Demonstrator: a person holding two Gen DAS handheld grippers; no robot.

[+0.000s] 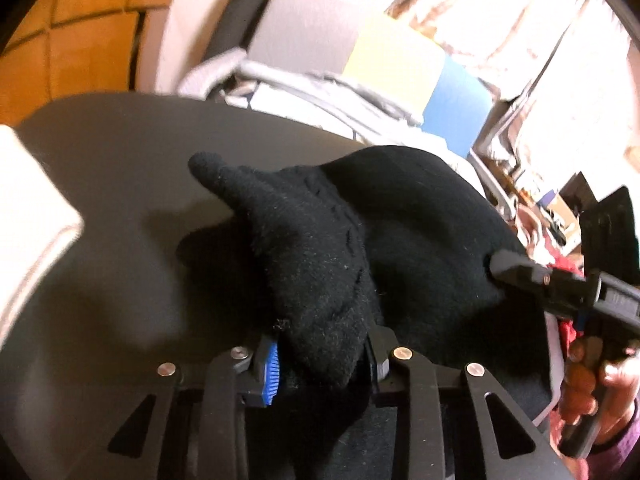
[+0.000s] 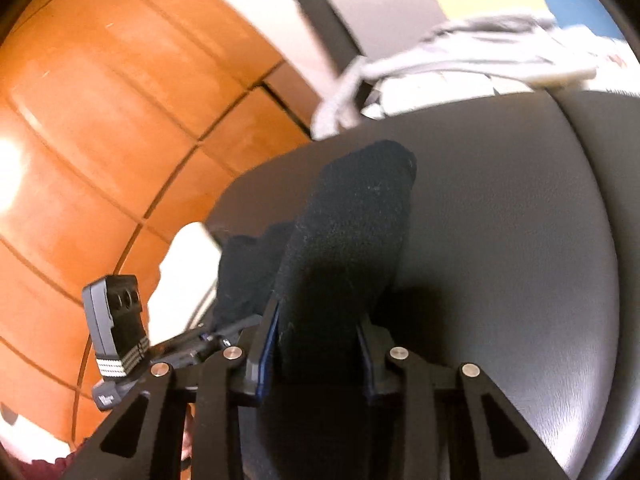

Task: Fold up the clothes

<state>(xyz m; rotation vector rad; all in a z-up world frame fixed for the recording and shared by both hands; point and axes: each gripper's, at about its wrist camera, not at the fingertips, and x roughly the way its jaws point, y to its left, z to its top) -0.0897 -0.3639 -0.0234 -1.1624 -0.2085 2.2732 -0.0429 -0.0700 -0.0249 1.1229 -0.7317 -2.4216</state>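
Note:
A black knitted garment (image 1: 360, 232) hangs bunched above a dark grey table (image 1: 120, 168). My left gripper (image 1: 324, 354) is shut on a fold of it, with cloth filling the space between the blue-padded fingers (image 1: 271, 368). At the right of the left wrist view, my right gripper (image 1: 500, 266) clamps another edge of the same garment, a hand (image 1: 592, 380) on its handle. In the right wrist view the garment (image 2: 352, 220) rises from between the fingers of my right gripper (image 2: 320, 344), which is shut on it. The left gripper's body (image 2: 116, 320) shows at lower left there.
A white folded cloth (image 1: 28, 216) lies at the table's left edge. Beyond the table stand a grey chair (image 1: 304, 28) with black armrests and a heap of pale laundry (image 1: 320, 92). Orange tiled floor (image 2: 100, 120) lies to the left. Clutter fills the far right.

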